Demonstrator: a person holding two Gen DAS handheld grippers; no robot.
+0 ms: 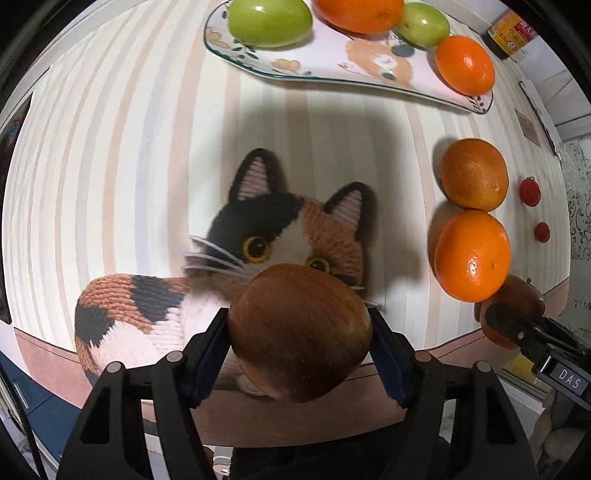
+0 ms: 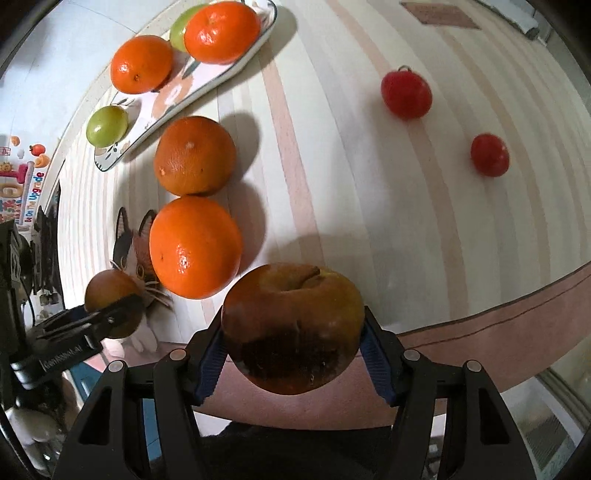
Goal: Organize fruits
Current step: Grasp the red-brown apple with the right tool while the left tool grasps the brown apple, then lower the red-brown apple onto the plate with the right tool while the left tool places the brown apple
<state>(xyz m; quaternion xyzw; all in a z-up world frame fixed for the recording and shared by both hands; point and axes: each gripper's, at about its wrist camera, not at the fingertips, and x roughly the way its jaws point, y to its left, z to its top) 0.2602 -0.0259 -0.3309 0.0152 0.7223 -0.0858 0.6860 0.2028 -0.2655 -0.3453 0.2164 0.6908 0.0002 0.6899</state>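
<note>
My left gripper is shut on a brown-red apple, held above the cat picture on the tablecloth; it also shows in the right wrist view. My right gripper is shut on a second brown apple with its stem dimple up, near the table's front edge; it shows in the left wrist view. Two oranges lie on the cloth between the grippers. A cat-patterned plate at the back holds two oranges and two green fruits.
Two small red tomatoes lie on the striped cloth to the right. A dark jar stands at the back right. The table's front edge runs just under both grippers.
</note>
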